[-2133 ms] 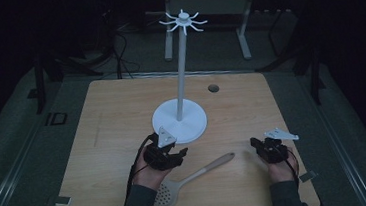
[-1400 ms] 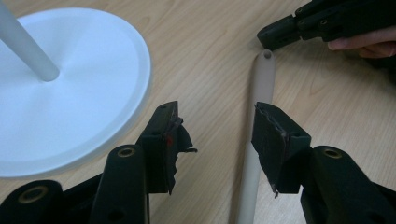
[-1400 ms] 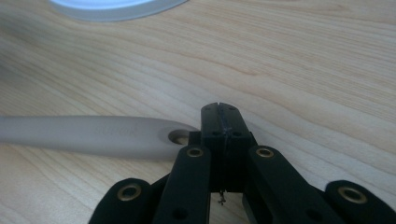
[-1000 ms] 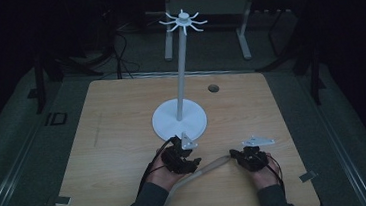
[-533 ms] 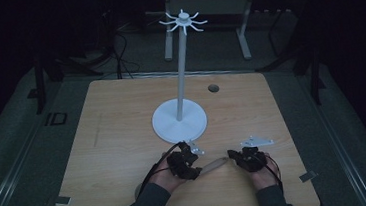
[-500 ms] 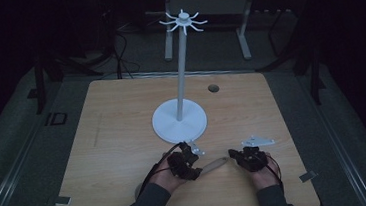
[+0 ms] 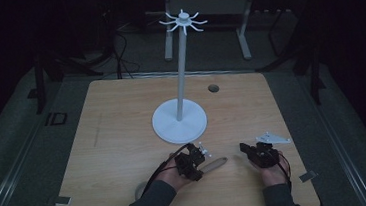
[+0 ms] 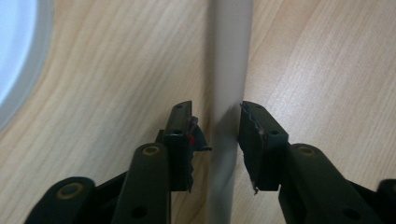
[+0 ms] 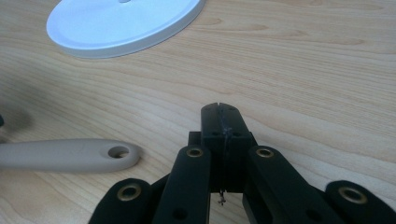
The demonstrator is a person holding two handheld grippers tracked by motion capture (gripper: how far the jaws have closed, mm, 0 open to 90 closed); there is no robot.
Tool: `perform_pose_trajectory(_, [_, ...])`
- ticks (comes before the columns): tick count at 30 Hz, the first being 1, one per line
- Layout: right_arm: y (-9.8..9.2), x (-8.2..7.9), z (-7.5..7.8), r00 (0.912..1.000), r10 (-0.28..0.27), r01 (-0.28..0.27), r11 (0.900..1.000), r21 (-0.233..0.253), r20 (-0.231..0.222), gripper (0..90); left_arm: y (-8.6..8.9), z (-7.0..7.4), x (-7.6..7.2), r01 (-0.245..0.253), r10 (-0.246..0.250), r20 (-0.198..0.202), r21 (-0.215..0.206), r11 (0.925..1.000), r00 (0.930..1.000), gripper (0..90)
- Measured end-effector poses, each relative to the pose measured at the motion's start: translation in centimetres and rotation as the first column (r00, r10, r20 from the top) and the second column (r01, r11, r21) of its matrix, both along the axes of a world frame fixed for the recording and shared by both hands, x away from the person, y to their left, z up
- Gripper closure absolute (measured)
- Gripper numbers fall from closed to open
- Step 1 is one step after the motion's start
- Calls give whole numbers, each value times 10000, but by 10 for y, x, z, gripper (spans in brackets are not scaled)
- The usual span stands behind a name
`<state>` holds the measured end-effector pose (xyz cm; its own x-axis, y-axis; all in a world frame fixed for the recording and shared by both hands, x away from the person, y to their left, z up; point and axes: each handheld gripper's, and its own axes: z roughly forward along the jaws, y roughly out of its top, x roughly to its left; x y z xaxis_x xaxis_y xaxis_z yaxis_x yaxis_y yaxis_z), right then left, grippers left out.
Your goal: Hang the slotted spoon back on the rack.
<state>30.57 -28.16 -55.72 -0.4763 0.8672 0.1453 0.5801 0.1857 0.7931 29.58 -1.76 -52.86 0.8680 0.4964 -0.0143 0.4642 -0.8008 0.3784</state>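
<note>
Pickup step, I'd judge: left claw [image 8: 215, 140] spread w/ jaws either side of the spatula handle [image 8: 229, 70], not yet pinching. Handle lies flat on the surface [image 7: 124, 138], near the stand [image 7: 179, 121]. Right claw [image 9: 222, 116] pressed together, empty (idle). Next: squeeze, then lift level.

Your dim room has a dark grey floor [image 7: 19, 147] and pale metal frame legs [image 7: 243, 32] far beyond your jaws.
</note>
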Motion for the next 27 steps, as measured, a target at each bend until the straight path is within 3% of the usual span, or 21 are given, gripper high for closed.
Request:
perform_pose_trajectory(9, [-2,0,0,9999,-97,98,10000,-11,47,900,-8,-6,2,185,-167,-368,489,9986,9992,717])
perform_pose_trajectory(14, [-2,0,0,9999,-158,158,9999,5,52,900,-8,-9,6,155,-127,-657,424,9990,9978,718])
perform_pose_trajectory(27, [0,1,-1,9998,-188,189,9998,-95,84,900,-11,-9,6,292,-267,-557,451,9986,9981,737])
